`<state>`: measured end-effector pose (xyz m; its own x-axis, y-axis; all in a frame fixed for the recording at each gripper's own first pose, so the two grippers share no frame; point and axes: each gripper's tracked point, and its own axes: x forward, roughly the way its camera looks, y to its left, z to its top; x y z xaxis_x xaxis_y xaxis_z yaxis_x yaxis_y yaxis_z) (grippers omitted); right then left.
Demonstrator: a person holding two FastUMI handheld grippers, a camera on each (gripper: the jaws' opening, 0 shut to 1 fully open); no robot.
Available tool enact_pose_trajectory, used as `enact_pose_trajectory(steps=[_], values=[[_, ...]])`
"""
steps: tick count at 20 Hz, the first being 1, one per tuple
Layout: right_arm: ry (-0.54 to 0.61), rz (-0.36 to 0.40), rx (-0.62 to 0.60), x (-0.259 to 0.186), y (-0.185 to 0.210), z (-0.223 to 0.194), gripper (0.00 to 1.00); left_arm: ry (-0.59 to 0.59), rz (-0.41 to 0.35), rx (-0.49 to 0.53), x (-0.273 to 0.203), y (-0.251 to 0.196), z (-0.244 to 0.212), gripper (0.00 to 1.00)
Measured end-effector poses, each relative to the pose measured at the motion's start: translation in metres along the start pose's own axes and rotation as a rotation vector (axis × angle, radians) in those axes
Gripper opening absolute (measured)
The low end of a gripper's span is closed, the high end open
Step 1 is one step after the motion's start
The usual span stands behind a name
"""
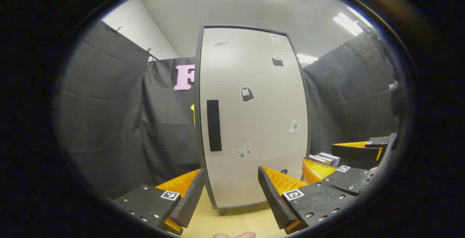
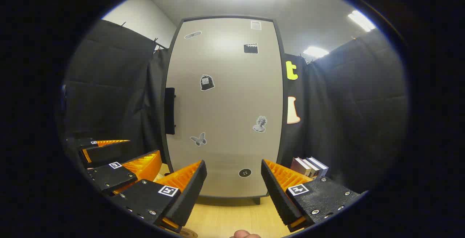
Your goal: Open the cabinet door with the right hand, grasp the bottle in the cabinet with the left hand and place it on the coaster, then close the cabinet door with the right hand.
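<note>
You're at the very start: the tall pale-grey cabinet door (image 2: 225, 107) with stickers fills mid-frame, closed, its black bar handle (image 2: 169, 111) at centre left. Your right gripper (image 2: 232, 190) and left gripper (image 1: 229, 198) both gape, holding nothing. The bottle is hidden inside; opening, grasping, placing and closing all remain.

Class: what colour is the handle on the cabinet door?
Black. The handle on the pale grey cabinet door shows best in the left gripper view.

cabinet door (image 2: 225, 107) shut, hiding interior; stickers too small.
</note>
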<state>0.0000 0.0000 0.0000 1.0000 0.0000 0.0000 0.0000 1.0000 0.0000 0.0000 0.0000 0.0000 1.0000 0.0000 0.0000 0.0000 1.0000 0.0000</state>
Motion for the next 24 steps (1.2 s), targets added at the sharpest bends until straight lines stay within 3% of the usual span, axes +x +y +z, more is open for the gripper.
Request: enact_pose_trajectory(steps=[6, 11, 24], values=[[0.017, 0.004, 0.018, 0.003, -0.001, -0.006, 0.93, 0.028, 0.009, -0.045, 0.003, -0.002, -0.010, 0.86], [-0.017, 0.016, 0.004, 0.003, 0.003, 0.006, 0.93, -0.012, 0.041, 0.004, 0.003, 0.012, -0.003, 0.85], [-0.009, 0.003, 0.015, 0.012, 0.001, 0.008, 0.94, -0.009, 0.028, -0.018, 0.007, 0.022, -0.006, 0.88]])
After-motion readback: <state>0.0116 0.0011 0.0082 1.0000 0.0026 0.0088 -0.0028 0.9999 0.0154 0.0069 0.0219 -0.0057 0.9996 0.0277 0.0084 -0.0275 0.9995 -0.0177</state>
